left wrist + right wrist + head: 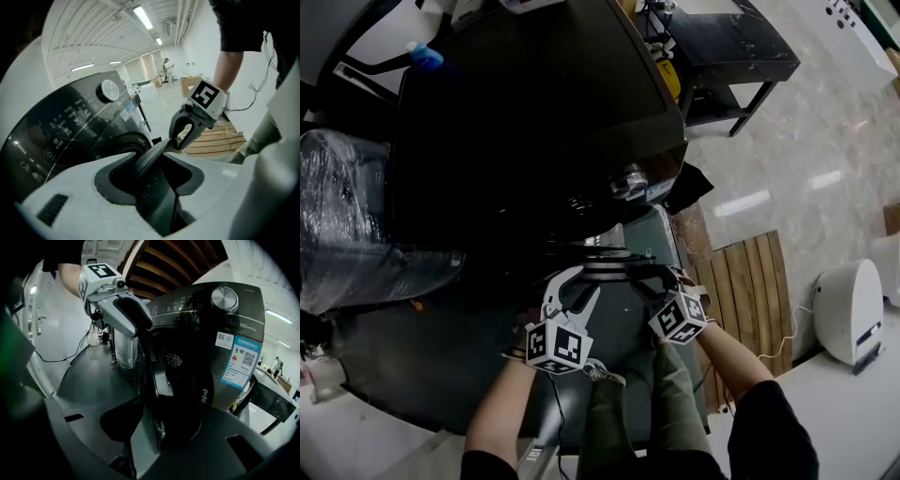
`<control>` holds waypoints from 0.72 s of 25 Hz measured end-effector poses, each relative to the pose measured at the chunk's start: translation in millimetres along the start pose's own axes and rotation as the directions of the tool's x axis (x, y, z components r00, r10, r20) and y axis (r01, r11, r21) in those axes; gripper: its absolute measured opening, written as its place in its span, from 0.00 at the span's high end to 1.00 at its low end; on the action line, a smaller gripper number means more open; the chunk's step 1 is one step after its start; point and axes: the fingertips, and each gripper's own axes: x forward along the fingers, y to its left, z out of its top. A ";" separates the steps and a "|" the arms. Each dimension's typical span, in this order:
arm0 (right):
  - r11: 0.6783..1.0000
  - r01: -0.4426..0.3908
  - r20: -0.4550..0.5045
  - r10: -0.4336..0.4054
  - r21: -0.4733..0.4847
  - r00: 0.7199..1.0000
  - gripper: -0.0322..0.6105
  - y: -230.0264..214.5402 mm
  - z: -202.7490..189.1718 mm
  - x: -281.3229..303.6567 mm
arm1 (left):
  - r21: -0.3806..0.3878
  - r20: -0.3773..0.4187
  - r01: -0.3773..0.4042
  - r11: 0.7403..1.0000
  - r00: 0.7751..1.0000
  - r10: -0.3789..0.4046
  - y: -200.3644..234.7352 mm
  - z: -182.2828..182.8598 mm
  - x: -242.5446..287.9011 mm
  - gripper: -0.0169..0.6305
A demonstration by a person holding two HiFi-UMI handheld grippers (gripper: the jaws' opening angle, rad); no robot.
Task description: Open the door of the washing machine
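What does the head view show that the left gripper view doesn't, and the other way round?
Only the head view: a white appliance, a blue bottle, a plastic-wrapped bundle. Only the left gripper view: the panel symbols, ceiling lights. Both: the washing machine, its door, the right tool, the wooden slats.

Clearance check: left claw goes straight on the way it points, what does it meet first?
The washer door edge, already between its open jaws; the right claw looks just beyond, depth unclear.
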 end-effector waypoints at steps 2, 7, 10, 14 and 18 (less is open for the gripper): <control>1.000 0.018 0.003 -0.018 0.021 1.000 0.77 11.6 -1.6 -2.5 | 0.017 0.005 0.008 1.000 1.000 -0.008 -8.2 -3.5 -5.3 0.70; 0.994 0.052 0.009 -0.053 0.097 0.999 0.74 42.8 -3.3 -10.2 | 0.054 0.010 0.057 0.997 0.998 -0.058 -27.8 -11.9 -20.8 0.70; 0.991 0.039 0.003 -0.040 0.130 0.999 0.71 67.4 -5.6 -14.0 | 0.054 -0.010 0.072 0.996 0.997 -0.072 -40.6 -18.0 -31.4 0.70; 0.983 0.029 -0.019 -0.026 0.180 0.999 0.68 105.3 -9.7 -19.1 | -0.055 0.034 0.045 0.997 0.999 -0.043 -50.2 -22.7 -56.1 0.70; 0.977 0.009 -0.033 -0.002 0.215 0.999 0.70 139.6 -8.9 -22.0 | -0.170 0.039 0.012 0.985 0.999 -0.005 -51.0 -39.2 -77.9 0.70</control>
